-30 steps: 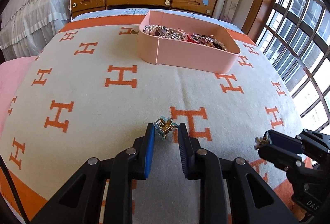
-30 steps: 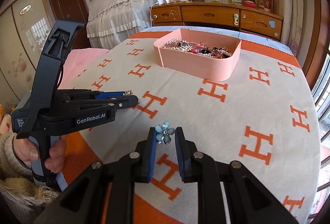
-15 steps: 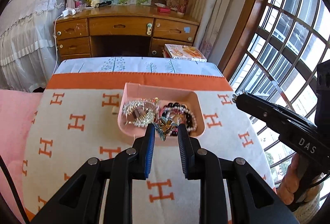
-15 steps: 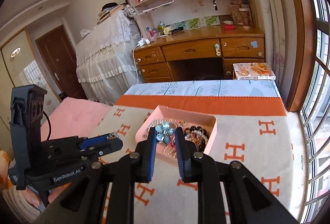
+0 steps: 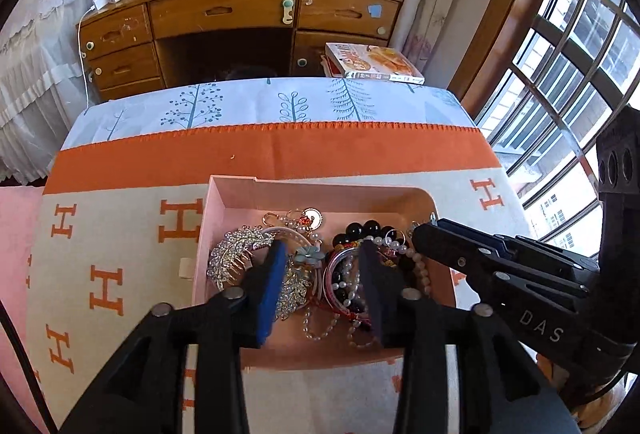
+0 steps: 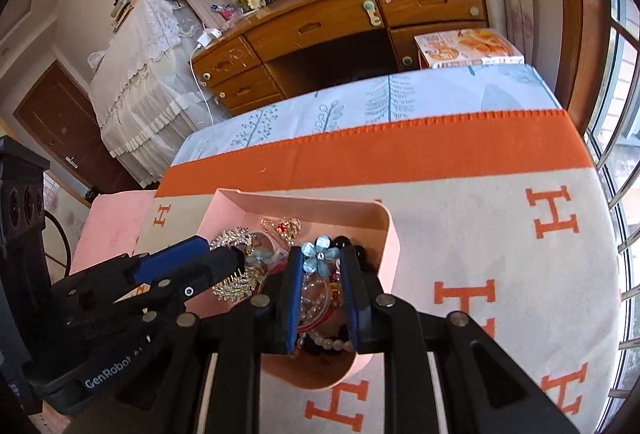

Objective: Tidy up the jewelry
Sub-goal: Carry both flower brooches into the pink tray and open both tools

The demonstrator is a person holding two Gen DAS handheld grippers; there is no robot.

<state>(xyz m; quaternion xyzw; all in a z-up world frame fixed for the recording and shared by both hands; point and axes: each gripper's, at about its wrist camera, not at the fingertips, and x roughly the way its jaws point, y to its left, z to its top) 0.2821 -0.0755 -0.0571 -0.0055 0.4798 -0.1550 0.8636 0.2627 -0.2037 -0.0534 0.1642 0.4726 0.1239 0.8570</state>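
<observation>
Both grippers had travelled from the near part of the bed to hang over the pink tray point(image 5: 320, 194) of jewelry. The left gripper point(image 5: 322, 274) had just been opening; its jaws stood apart with nothing pinched, so its small gold piece had presumably dropped among the beads and brooches below. The right gripper point(image 6: 320, 274) was clamped on a blue flower brooch point(image 6: 319, 254) above the tray's right end, which looked next to go in. The tray sat on a cream blanket point(image 5: 120, 254) with orange H letters. Beyond stood a wooden desk point(image 5: 240, 22), with a window point(image 5: 580, 54) to the right.
</observation>
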